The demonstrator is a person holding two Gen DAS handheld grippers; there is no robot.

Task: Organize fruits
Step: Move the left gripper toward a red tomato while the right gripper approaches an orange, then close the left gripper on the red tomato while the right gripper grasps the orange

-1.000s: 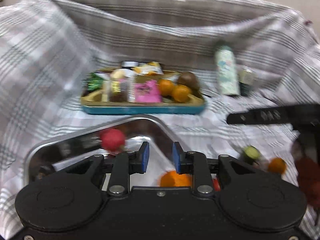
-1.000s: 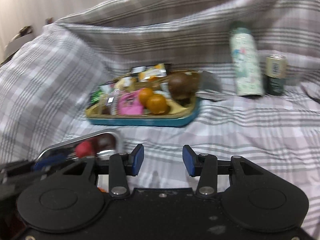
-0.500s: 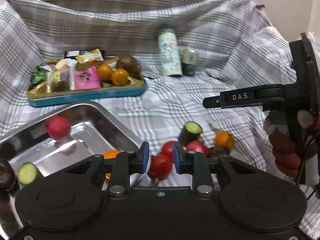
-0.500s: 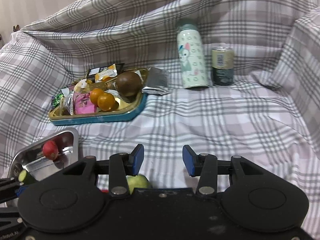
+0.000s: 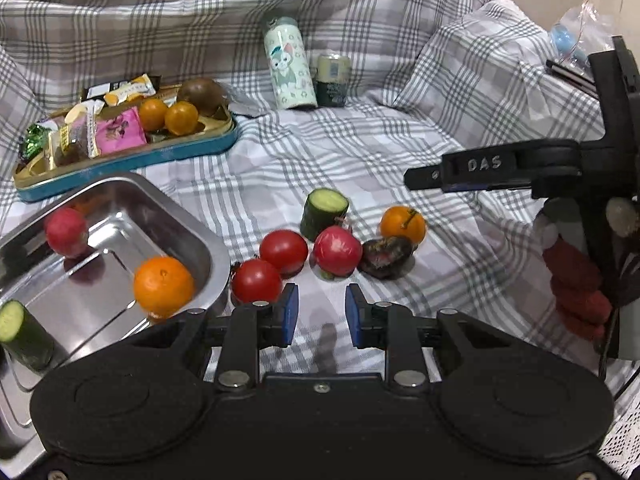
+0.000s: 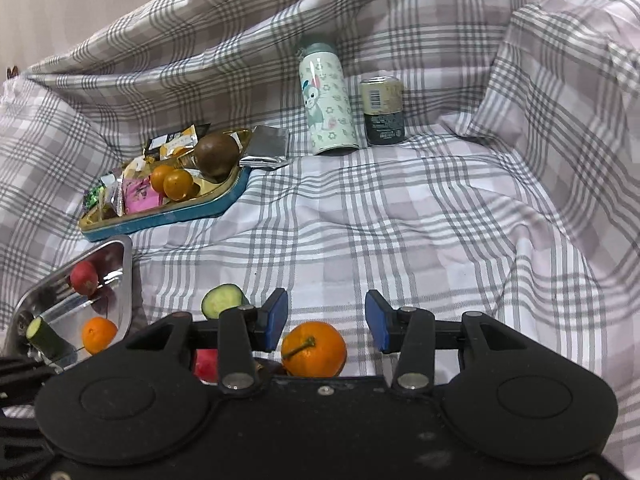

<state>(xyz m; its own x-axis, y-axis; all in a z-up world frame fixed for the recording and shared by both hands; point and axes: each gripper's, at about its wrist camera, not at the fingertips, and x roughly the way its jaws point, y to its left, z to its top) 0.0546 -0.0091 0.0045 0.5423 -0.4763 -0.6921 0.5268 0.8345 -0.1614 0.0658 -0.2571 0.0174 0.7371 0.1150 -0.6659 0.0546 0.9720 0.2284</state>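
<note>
A: Where is the fruit?

B: Half of it lies loose on the checked cloth (image 5: 360,152), just right of the steel tray (image 5: 120,196). Two glossy red tomatoes (image 5: 284,250) touch each other by the tray's rounded corner. Right of them come a pinkish-red round fruit (image 5: 337,254), a dark wrinkled one (image 5: 386,256) and a dimpled orange (image 5: 402,224) with its stalk on. A cut cucumber stub (image 5: 324,214) stands upright behind them.

A: And inside the tray?

B: A second orange (image 5: 163,286) at the near right wall, a red fruit (image 5: 66,232) by the far rim and another cucumber stub (image 5: 20,334) at the left. The tray is shiny and shallow, with sloping walls.

A: The grippers?

B: The left gripper (image 5: 321,314) hangs over bare cloth right of the tray, blue pads a little apart, holding nothing. The right gripper (image 6: 326,322) is further right, also partly open and empty; the loose orange (image 6: 314,348) sits below its gap, untouched.

A: Room to move?

B: Flat cloth lies open behind the loose fruit. Beyond the tray sits a teal-rimmed snack tray (image 5: 132,156). Right of that a printed bottle (image 5: 290,68) and a can (image 5: 333,80) stand where the cloth rises in folds.
</note>
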